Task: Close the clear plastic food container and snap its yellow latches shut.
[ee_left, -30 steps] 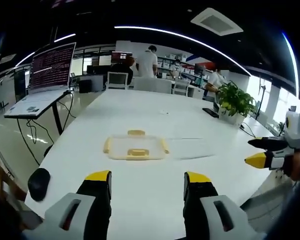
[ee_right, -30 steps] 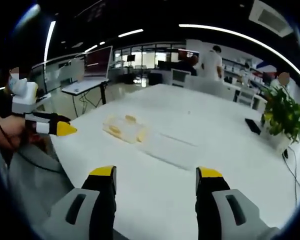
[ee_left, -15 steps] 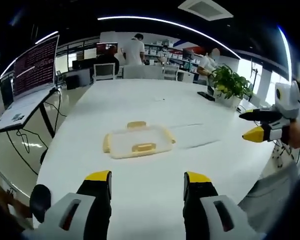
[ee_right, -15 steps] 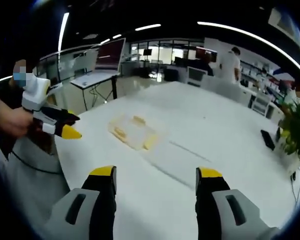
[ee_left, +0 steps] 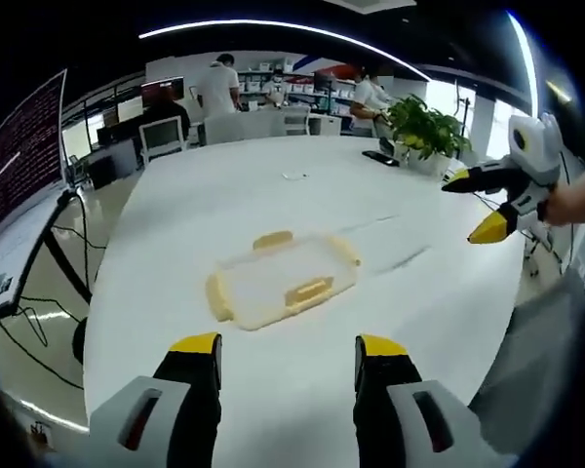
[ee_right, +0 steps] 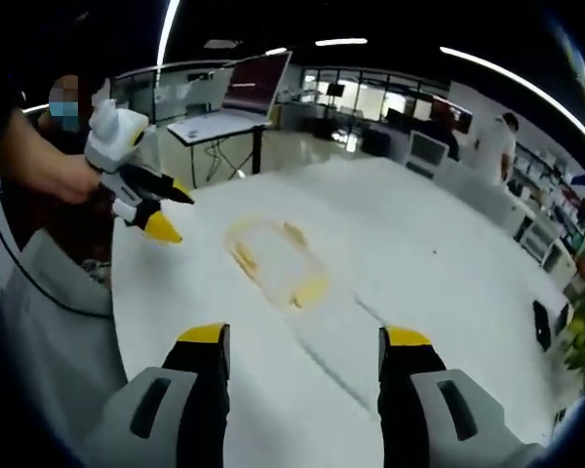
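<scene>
The container (ee_left: 283, 281) lies flat on the white table (ee_left: 224, 195), lid down on it, with yellow latches (ee_left: 310, 290) at its edges; whether they are snapped cannot be told. In the right gripper view the container (ee_right: 273, 261) sits on the table (ee_right: 419, 283) beyond the jaws and left of centre.

The left gripper (ee_left: 285, 356) hangs above the table's near edge, short of the container and not touching it. Its jaws stand wide apart with nothing between them. In the right gripper view this same gripper (ee_right: 166, 210) comes in from the left, held in a hand (ee_right: 39, 166), up and to the left of the container, clear of it.

The right gripper (ee_right: 300, 346) also hovers short of the container, jaws spread wide and empty. In the left gripper view it (ee_left: 473, 205) shows to the right of the container, well apart from it, with a hand (ee_left: 573, 200) behind it.

Beyond the container, at the table's far side, stands a plant (ee_left: 421, 127), with a phone (ee_left: 380, 156) near it. Off the table's left edge a laptop (ee_left: 19, 175) rests on a stand. People (ee_left: 217, 86) stand at desks far behind.
</scene>
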A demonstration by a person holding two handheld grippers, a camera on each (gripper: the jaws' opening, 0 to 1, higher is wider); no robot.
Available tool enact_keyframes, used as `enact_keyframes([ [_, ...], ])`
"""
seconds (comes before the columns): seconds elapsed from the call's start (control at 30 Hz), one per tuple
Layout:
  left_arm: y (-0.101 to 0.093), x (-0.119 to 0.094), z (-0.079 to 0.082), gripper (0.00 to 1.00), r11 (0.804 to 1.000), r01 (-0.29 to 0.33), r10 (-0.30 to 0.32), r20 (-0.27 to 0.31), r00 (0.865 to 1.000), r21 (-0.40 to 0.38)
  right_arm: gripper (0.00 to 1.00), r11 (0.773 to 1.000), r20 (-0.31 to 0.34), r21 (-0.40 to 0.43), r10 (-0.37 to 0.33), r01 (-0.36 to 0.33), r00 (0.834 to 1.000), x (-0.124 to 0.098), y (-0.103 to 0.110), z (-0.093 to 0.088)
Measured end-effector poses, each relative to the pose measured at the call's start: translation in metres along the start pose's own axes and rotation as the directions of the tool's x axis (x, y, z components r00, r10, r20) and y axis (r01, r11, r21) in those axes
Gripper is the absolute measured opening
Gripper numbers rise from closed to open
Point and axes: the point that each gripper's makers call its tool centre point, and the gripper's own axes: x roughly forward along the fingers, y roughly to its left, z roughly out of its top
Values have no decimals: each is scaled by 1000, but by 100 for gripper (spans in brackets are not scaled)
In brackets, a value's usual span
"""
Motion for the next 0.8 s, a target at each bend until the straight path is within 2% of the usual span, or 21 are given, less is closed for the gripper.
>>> enact_keyframes([
  [0.2, 10, 11, 1, 50, 997, 64, -62, -29, 998, 45, 58, 997, -5, -57, 45, -45, 999, 23, -6, 18],
  [0.33, 17, 18, 8, 51, 993, 107, -106, -23, 994, 57, 55, 989, -13, -115, 90, -91, 996, 36, -4, 27],
  [0.47, 25, 25, 15, 52, 983, 137, -133, -40, 990, 124, 53, 980, -27, -158, 116, -119, 993, 51, -5, 33],
  [0.7, 36, 35, 24, 52, 969, 182, -174, -62, 983, 166, 55, 968, -53, -194, 154, -161, 987, 73, -6, 38],
  [0.8, 40, 40, 29, 52, 957, 209, -198, -72, 977, 201, 56, 958, -64, -220, 174, -184, 983, 81, -6, 39],
])
